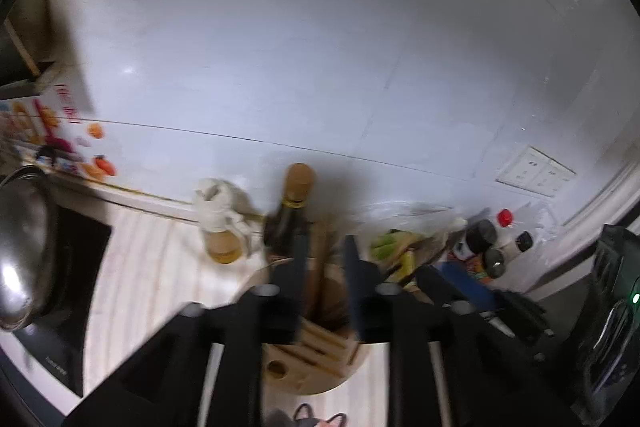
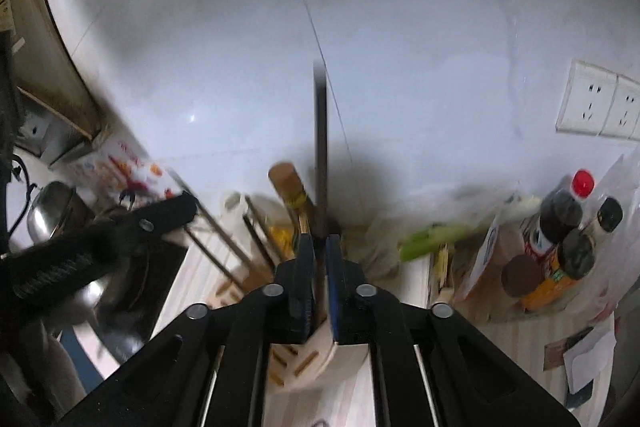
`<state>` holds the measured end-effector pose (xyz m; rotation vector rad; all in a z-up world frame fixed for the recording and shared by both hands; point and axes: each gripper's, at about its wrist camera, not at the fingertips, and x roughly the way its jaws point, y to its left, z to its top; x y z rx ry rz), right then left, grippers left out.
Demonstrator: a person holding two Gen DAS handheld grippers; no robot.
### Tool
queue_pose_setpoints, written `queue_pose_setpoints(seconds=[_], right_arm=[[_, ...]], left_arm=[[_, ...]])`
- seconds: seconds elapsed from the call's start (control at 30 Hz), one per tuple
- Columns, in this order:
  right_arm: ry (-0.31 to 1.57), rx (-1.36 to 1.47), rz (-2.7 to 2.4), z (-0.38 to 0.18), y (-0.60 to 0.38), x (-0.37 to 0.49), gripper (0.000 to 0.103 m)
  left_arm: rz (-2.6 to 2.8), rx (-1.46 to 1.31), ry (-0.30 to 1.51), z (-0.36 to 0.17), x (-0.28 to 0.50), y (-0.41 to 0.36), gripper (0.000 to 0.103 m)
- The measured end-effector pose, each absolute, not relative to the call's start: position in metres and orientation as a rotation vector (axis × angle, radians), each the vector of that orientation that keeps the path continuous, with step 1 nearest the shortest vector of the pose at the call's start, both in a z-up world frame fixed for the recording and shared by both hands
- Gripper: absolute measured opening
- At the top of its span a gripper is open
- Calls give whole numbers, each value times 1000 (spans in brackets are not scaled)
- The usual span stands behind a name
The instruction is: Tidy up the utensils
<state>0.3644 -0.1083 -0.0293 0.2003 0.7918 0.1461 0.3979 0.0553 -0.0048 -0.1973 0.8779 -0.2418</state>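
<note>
My right claw is clamped on a thin dark utensil handle, which stands upright between the two pads and rises well above them against the pale wall; its lower end is hidden between the fingers, so I cannot tell what sort of utensil it is. Just below that claw sits the round wooden utensil block, its slotted top showing under the fingertips. My left claw has its fingers apart, with a brown wooden piece showing in the gap, and I cannot tell whether the pads touch it. The same wooden utensil block lies directly beneath, its slots and a round hole visible on top. Both views are blurred. On the bench behind the block stand a dark bottle with a tan cap and, just to its left, a small jar of amber liquid with white cloth on top. To the right lies a clear bag holding green vegetables, and farther right a cluster of sauce bottles, one with a red cap. At the left edge a metal pot rests on a black cooktop. A pair of wall sockets sits on the tiled wall at right.
</note>
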Motion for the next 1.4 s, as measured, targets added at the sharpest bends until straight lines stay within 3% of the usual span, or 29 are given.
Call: queue_pose_setpoints(seconds=[0.03,0.07,0.2,0.27,0.3,0.37,0.47,0.93,1.4], right_arm=[[793,209,145,-29,-112,360,43],[792,216,146,-29,-114,357,54],[799,223,119,-29,-124,338,58],[797,205,98,-29,-125,328,71],[795,181,73,-31,-124,323,75],[794,151,52,-35,-121,315,90],[804,93,19,-45,-113,305,103],[768,-1,-27,-54,-106,281,103],[638,9,-76,-5,-107,167,103]], left_arm=[[-222,-193,868,-4,393,59,66],[-204,-185,852,-3,388,63,73],[-115,-137,822,-7,368,76,78],[-70,-110,807,-14,357,82,90],[-59,-101,795,-17,352,83,101],[-28,-80,775,-24,344,85,103],[7,-47,782,-38,336,83,103],[68,-48,788,-58,301,74,103],[31,-47,683,-8,196,79,103]])
